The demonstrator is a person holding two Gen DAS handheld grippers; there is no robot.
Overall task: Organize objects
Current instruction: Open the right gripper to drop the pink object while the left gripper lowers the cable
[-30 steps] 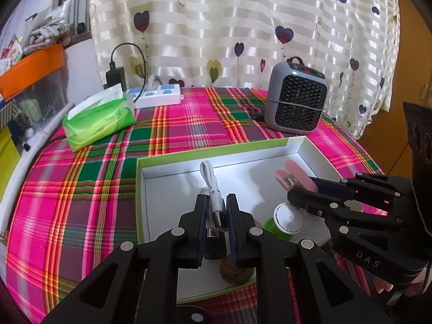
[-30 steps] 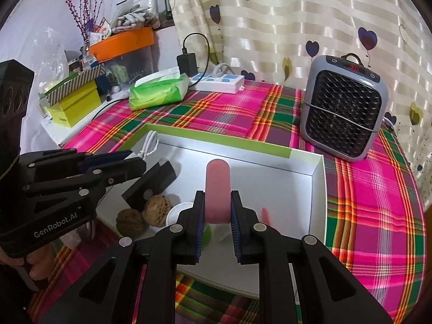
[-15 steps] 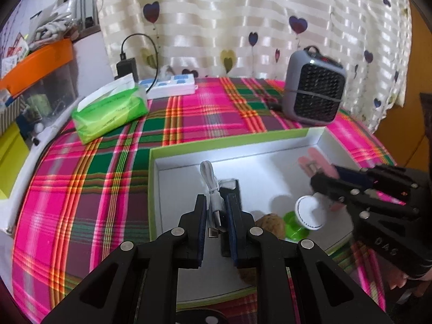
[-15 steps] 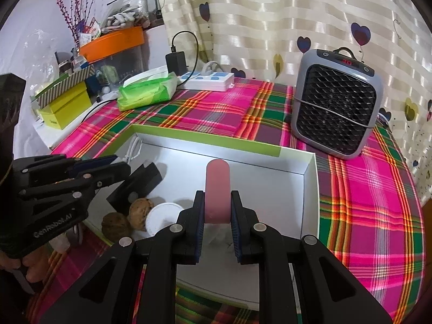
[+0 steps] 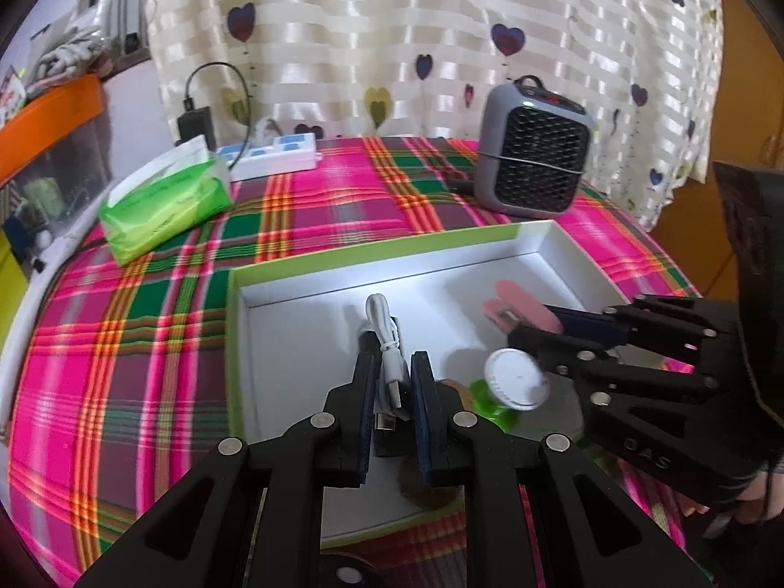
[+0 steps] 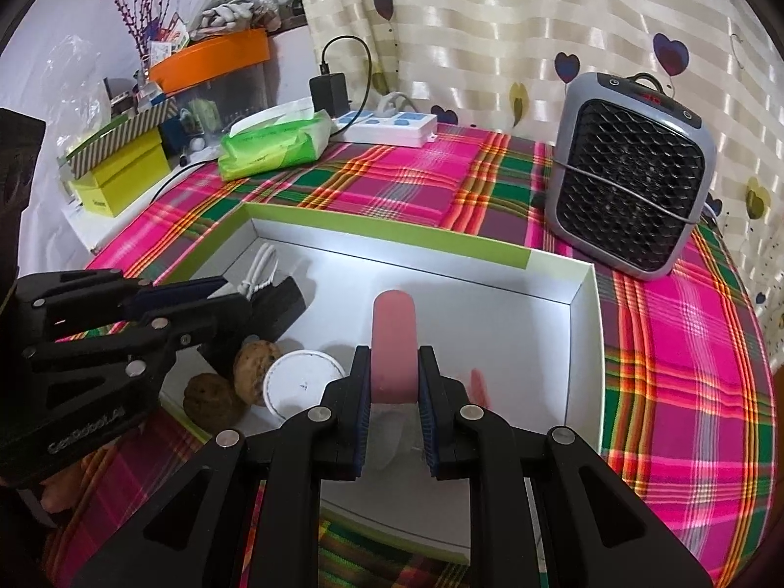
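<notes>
A shallow white box with a green rim [image 5: 392,250] [image 6: 392,230] lies on the plaid tablecloth. My left gripper [image 5: 392,377] is shut on a coiled white USB cable [image 5: 384,338] above the box's left half. From the right wrist view, that left gripper [image 6: 230,294] and the cable [image 6: 259,269] show at the left. My right gripper [image 6: 392,377] is shut on a pink clip [image 6: 394,343] over the box's right half. The left wrist view shows the right gripper [image 5: 539,328] and the pink clip [image 5: 514,304] from the side.
Inside the box lie a black block [image 6: 281,304], two walnuts [image 6: 252,372] and a white round lid [image 6: 301,382] over a green piece [image 5: 485,392]. Behind the box stand a grey heater [image 6: 632,176], a green tissue pack [image 6: 274,144] and a power strip [image 6: 392,125].
Both grippers keep their holds over the box. Only the views have drifted slightly; nothing was let go or picked up.
</notes>
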